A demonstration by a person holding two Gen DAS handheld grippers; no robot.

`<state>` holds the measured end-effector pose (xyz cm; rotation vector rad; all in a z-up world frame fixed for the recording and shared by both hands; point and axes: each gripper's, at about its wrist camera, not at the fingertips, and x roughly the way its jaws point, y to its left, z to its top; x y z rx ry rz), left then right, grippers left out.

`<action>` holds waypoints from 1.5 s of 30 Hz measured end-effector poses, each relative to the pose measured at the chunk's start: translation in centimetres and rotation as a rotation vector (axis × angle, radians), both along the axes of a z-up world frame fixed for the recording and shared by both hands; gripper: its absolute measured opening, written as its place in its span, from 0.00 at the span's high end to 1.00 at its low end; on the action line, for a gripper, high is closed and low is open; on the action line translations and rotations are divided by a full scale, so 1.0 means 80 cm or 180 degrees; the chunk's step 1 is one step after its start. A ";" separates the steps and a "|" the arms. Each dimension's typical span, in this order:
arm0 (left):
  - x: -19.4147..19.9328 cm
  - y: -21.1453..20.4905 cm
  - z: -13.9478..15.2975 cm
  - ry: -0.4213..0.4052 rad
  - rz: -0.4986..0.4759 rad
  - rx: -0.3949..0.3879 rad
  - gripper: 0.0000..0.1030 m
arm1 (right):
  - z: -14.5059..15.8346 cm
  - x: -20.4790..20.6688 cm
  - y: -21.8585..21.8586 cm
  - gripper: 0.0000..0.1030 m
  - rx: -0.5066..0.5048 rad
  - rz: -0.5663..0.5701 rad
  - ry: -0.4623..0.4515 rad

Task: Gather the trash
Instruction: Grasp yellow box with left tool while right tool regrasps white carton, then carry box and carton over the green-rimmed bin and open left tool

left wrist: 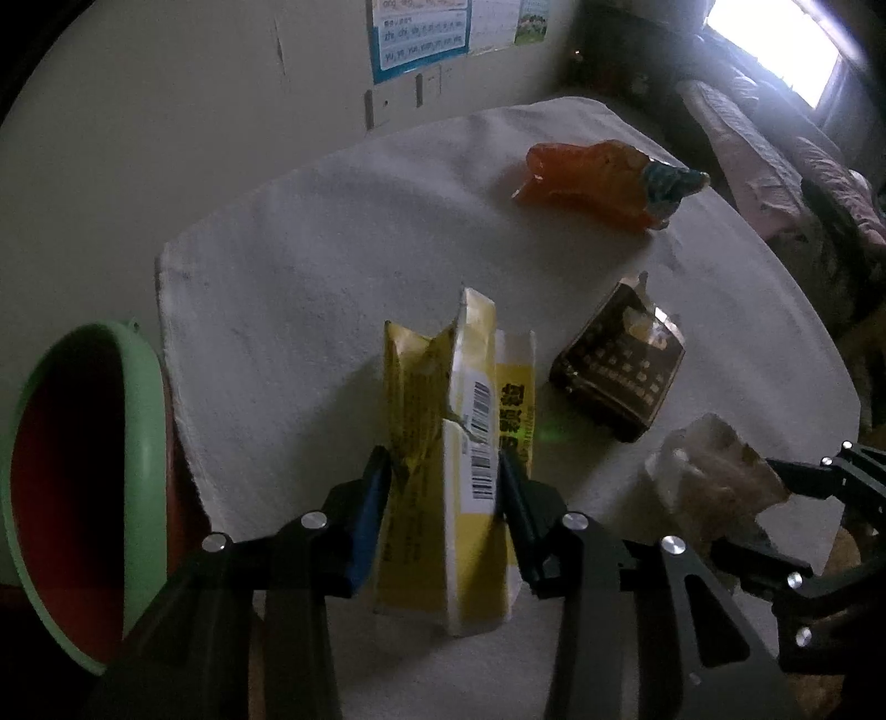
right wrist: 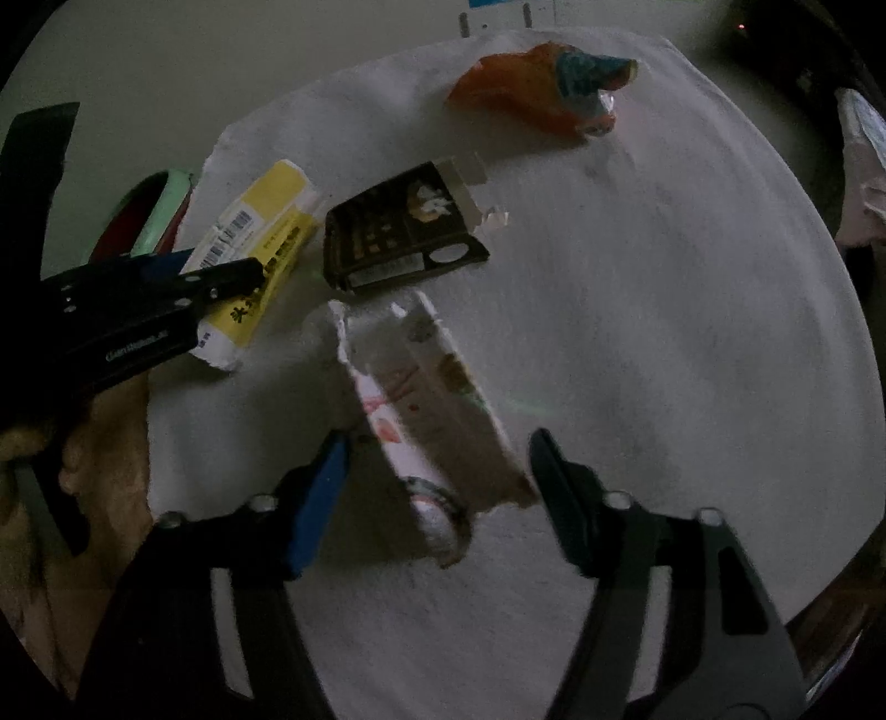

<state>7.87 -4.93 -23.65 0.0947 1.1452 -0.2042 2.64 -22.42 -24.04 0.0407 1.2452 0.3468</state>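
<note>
My left gripper (left wrist: 446,471) is shut on a torn yellow carton (left wrist: 462,421) with a barcode, just above the white cloth (left wrist: 310,266); it also shows in the right wrist view (right wrist: 260,238). My right gripper (right wrist: 437,459) is open around a torn white and pink carton (right wrist: 426,399) lying on the cloth; this carton also shows in the left wrist view (left wrist: 709,476). A dark brown carton (left wrist: 620,365) (right wrist: 398,232) lies in the middle. An orange wrapper (left wrist: 603,183) (right wrist: 542,88) lies at the far side.
A green-rimmed bin with a red inside (left wrist: 83,471) stands off the table's left edge; it also shows in the right wrist view (right wrist: 149,210). A wall with a poster (left wrist: 421,33) is behind the table. A bed (left wrist: 775,160) is at the far right.
</note>
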 end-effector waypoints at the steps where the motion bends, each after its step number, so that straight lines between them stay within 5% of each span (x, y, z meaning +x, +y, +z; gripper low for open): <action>1: -0.001 0.000 0.002 -0.0010 0.0001 -0.0010 0.68 | 0.000 -0.001 0.001 0.57 0.0039 -0.0007 0.0015; 8: -0.013 0.014 0.016 -0.0104 0.0135 -0.0118 0.75 | 0.016 -0.016 0.006 0.74 0.0238 -0.0147 -0.0091; 15: -0.047 0.035 0.090 -0.0520 0.0278 -0.0376 0.75 | 0.073 -0.035 -0.003 0.74 0.0518 -0.0465 -0.0413; 28: -0.086 0.077 0.194 -0.1335 0.0419 -0.0368 0.75 | 0.184 -0.064 0.008 0.74 0.0623 -0.0687 -0.1143; 45: -0.103 0.161 0.209 -0.1492 0.0831 -0.0260 0.74 | 0.216 -0.042 0.098 0.74 0.0668 -0.0254 -0.1239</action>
